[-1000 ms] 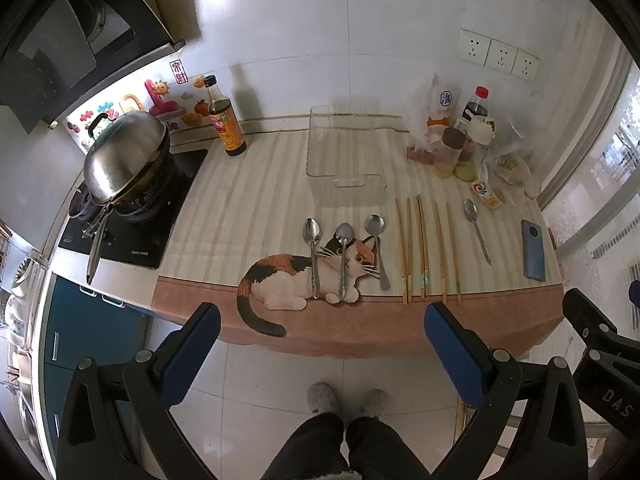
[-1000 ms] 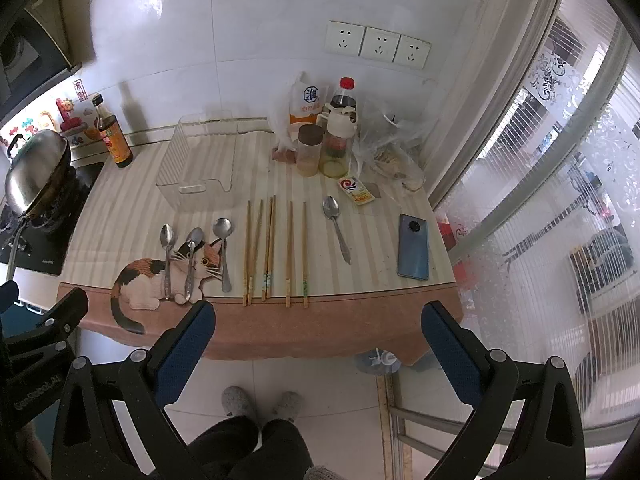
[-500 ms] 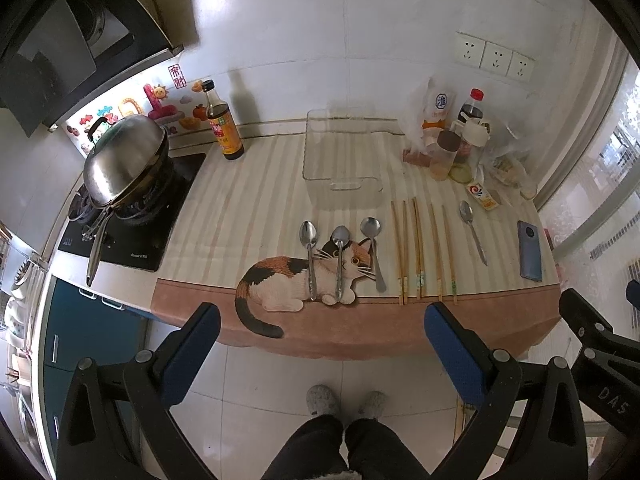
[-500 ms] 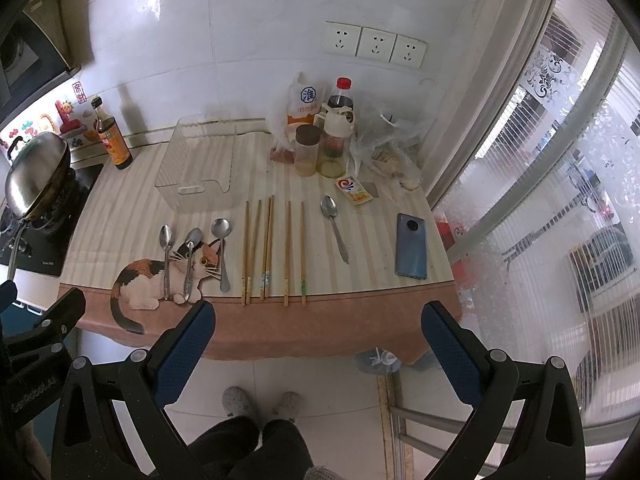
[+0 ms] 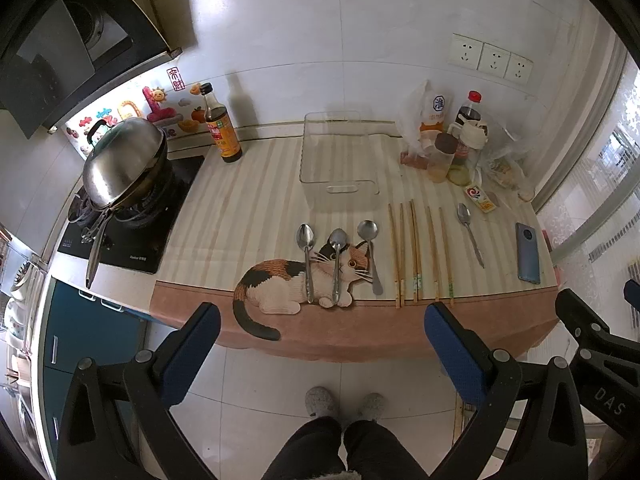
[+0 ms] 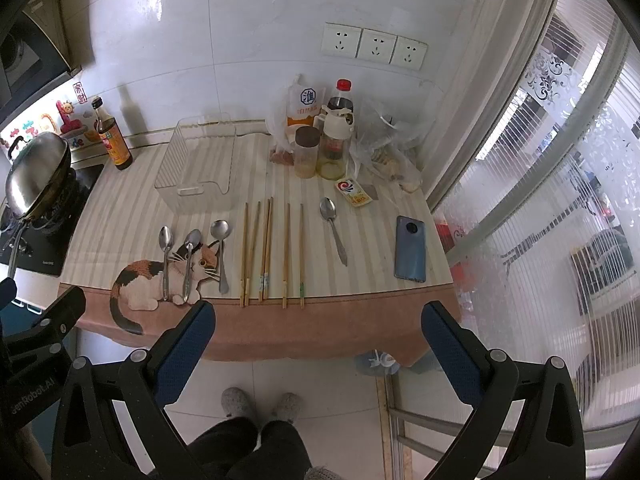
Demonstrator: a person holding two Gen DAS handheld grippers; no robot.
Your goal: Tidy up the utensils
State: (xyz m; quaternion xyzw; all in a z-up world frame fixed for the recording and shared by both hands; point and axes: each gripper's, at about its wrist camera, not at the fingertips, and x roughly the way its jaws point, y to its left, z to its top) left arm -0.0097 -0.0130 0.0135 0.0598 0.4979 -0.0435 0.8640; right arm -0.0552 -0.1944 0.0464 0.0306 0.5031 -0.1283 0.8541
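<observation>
- On the striped counter mat (image 5: 248, 216), three spoons (image 5: 338, 264) are lying side by side across the printed cat (image 5: 296, 284), bowls pointing to the wall; that neat row suggests they are waiting to be gathered.
- Just right of them, the chopsticks (image 6: 266, 248) are resting in loose parallel, tips near the counter edge, and a fourth spoon (image 6: 333, 228) is sitting apart, between the chopsticks and the blue phone (image 6: 410, 249).
- Behind the spoons, the clear plastic bin (image 5: 340, 160) is standing with nothing visible inside, likely the place where the utensils are meant to go.
- Both tools are hovering in front of the counter, over the floor: the left gripper (image 5: 322, 344) is spreading its jaws wide and gripping nothing, and the right gripper (image 6: 318, 340) is doing likewise.
- Judging by this, sorting is not yet begun; the nearest handles are pointing toward the person, which should be making a grasp easier.
- Bottles and jars (image 6: 324, 148) are crowding the back right corner, and the bags behind them are too crumpled to identify.
- At far left, the wok (image 5: 124, 160) on the stove is being cut off partly in the right wrist view.
- How many chopsticks overlap is hard to tell.
</observation>
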